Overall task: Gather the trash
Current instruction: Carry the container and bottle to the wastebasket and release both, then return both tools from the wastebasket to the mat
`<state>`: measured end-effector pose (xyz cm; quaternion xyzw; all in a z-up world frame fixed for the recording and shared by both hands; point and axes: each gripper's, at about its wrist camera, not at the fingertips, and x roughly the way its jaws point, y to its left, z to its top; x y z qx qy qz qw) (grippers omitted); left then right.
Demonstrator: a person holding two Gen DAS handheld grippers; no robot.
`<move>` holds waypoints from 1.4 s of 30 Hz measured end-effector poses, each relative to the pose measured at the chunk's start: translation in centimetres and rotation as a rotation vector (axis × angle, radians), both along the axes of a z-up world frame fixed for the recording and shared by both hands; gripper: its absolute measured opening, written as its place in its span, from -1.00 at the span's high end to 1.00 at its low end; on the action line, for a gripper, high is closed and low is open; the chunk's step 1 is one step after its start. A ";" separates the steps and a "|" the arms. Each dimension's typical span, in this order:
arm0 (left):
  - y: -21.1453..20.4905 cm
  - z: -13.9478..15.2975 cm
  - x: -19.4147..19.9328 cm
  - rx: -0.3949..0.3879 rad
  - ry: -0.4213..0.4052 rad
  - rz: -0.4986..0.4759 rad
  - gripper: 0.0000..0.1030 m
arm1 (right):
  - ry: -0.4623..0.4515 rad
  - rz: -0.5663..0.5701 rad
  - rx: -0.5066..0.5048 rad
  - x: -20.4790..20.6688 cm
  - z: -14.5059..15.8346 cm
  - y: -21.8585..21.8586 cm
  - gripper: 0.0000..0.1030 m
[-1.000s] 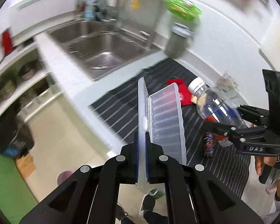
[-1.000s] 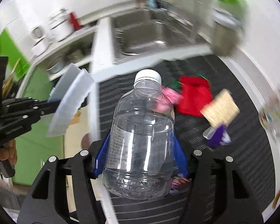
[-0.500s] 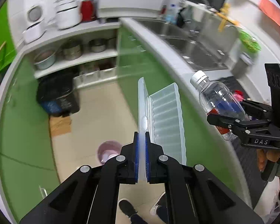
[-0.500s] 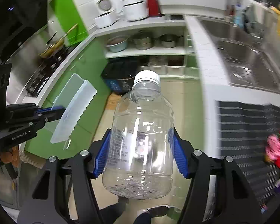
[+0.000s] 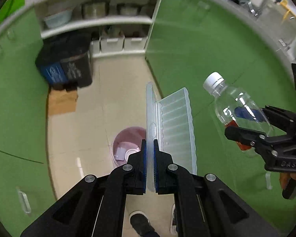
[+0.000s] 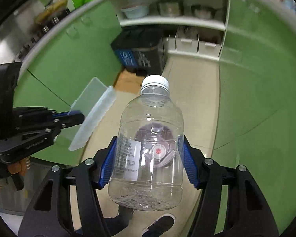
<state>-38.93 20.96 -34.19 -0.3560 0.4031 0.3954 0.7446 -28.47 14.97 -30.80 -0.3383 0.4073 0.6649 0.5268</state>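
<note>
Left hand-held gripper (image 5: pixel 150 156), pinched shut on a clear hinged plastic tray (image 5: pixel 167 130), hangs directly above the pink trash bin (image 5: pixel 126 144) on the floor, nearer it than the right hand-held gripper (image 6: pixel 148 158) clamping an empty bottle (image 6: pixel 148 148).

Bright even light, floor glare, blurred shelves, strong fisheye edge bending.
</note>
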 end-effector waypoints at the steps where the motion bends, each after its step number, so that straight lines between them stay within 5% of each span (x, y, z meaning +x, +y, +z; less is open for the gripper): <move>1: 0.4 -1.9 -0.1 -0.004 0.001 0.002 0.88 | 0.000 0.004 -0.008 0.1 -2.1 0.3 -0.17; 7: 2.2 -10.0 -0.5 -0.009 -0.004 0.029 0.68 | -0.002 0.019 -0.032 0.6 -9.6 1.1 -0.17; 8: 2.5 -10.8 -0.6 -0.004 -0.005 0.041 -0.01 | -0.004 0.022 -0.034 0.6 -10.3 1.5 -0.17; 9: 2.7 -11.4 -0.8 0.002 -0.012 0.054 -0.92 | -0.004 0.024 -0.036 0.6 -11.0 1.7 -0.17; 25: 3.2 -10.0 -5.6 0.052 -0.047 0.196 -0.89 | 0.033 0.121 -0.073 -2.4 -14.9 4.4 -0.20; 27: 3.0 -9.8 -6.2 0.059 -0.047 0.208 -0.89 | 0.039 0.126 -0.069 -2.7 -15.1 4.7 -0.43; 28: 3.0 -9.7 -6.3 0.062 -0.047 0.211 -0.89 | 0.044 0.121 -0.061 -2.8 -15.1 4.9 -0.93; 32: 2.6 -9.5 -6.4 0.070 -0.047 0.207 -0.89 | 0.027 0.090 -0.047 -2.5 -14.8 5.3 -0.94; 38: 1.8 -7.8 -5.4 0.079 -0.046 0.186 -0.89 | 0.014 0.028 -0.048 -1.0 -12.9 4.2 -0.94; 42: 0.6 -4.3 -4.2 0.079 -0.041 0.157 -0.89 | 0.011 -0.024 -0.035 0.4 -8.6 2.9 -0.94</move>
